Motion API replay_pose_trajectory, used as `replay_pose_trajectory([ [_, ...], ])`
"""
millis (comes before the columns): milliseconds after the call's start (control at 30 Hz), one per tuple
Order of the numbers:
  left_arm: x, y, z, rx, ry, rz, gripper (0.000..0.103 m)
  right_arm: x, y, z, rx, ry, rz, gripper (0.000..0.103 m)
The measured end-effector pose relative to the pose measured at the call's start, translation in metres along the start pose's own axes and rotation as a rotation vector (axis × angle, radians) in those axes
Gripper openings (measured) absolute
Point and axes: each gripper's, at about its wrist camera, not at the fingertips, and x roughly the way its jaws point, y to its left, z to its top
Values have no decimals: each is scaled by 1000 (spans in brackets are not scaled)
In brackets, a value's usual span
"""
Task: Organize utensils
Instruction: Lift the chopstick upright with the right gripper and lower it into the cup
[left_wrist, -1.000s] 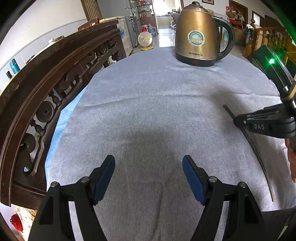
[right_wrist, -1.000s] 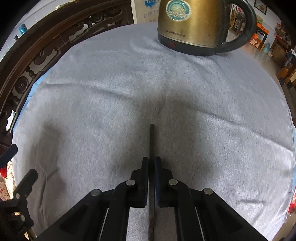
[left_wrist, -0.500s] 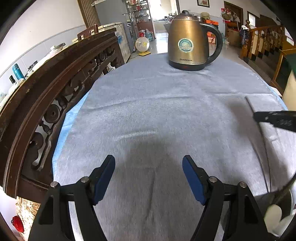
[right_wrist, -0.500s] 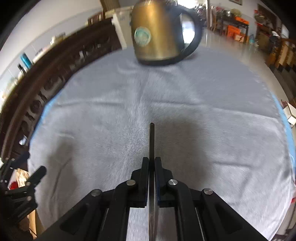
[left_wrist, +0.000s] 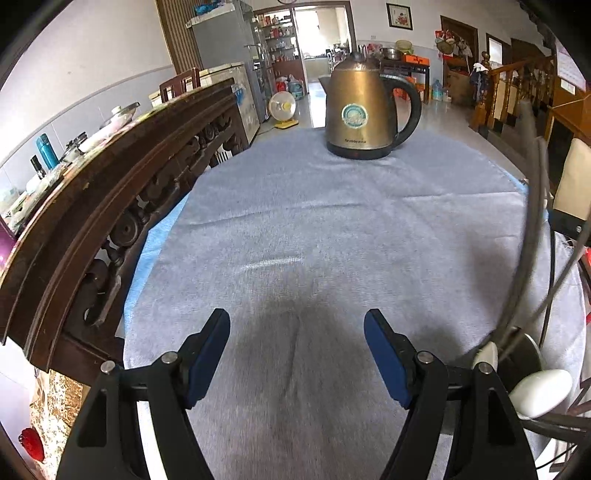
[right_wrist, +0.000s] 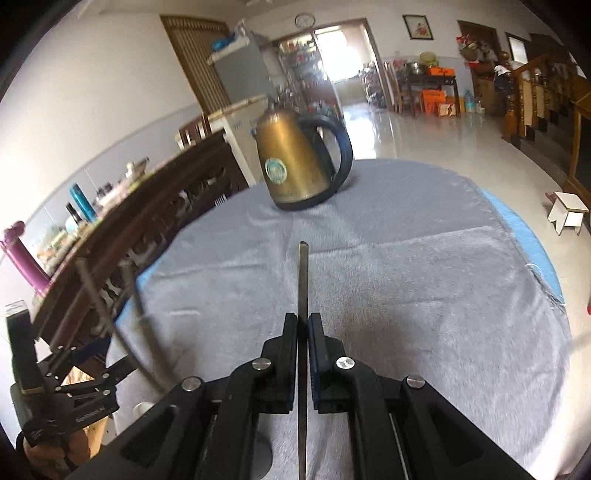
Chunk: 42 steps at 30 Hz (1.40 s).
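My right gripper (right_wrist: 303, 325) is shut on a thin dark utensil handle (right_wrist: 303, 280) that sticks forward and upward between the pads; its lower end is hidden. My left gripper (left_wrist: 297, 332) is open and empty, low over the grey tablecloth (left_wrist: 314, 229). At the right edge of the left wrist view stands a utensil holder (left_wrist: 528, 354) with a white spoon (left_wrist: 541, 391) and long thin handles (left_wrist: 532, 221) leaning out. In the right wrist view the left gripper (right_wrist: 66, 391) shows at lower left, with thin metal handles (right_wrist: 107, 314) beside it.
A brass electric kettle (left_wrist: 360, 114) with a black handle stands at the far side of the round table. A carved dark wooden chair back (left_wrist: 110, 192) borders the table's left side. A small white stool (right_wrist: 567, 216) stands on the floor at the right.
The right gripper has lifted and tilted up with the utensil, from low over the cloth to high above it. The left gripper has pulled back; the utensil holder has come into its view.
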Motion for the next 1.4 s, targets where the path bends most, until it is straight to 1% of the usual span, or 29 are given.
replay_pose_trajectory([
  [233,-24,-4,-8,-1,-27,-27,76,-69,11,-4,-4,-151,27,6],
  [400,-34,-5,-11,-4,-39,-43,76,-120,30,6,-35,-267,50,6],
  [467,-38,-5,-12,-13,-44,-53,76,-140,42,10,-48,-325,78,6],
  [600,-41,-2,-13,-31,-40,-66,76,-157,63,16,-67,-435,145,6],
  [700,-41,0,-15,-37,-35,-67,76,-152,75,17,-74,-495,184,6],
  [767,-41,3,-16,-42,-33,-71,76,-141,83,15,-78,-521,179,6],
  [833,-40,4,-16,-45,-30,-72,76,-127,85,12,-65,-516,188,6],
  [900,-40,5,-17,-46,-28,-73,76,-115,87,7,-73,-509,181,6],
  [1033,-40,6,-18,-47,-27,-81,76,-97,85,-2,-92,-465,183,6],
  [1133,-41,6,-18,-49,-30,-89,76,-96,85,-12,-137,-435,197,7],
  [1267,-48,8,-18,-57,-40,-103,76,-92,81,-30,-182,-373,206,8],
  [1333,-52,8,-18,-57,-44,-107,76,-88,80,-39,-189,-338,211,9],
  [1400,-56,8,-20,-55,-49,-109,76,-88,75,-49,-187,-321,212,9],
])
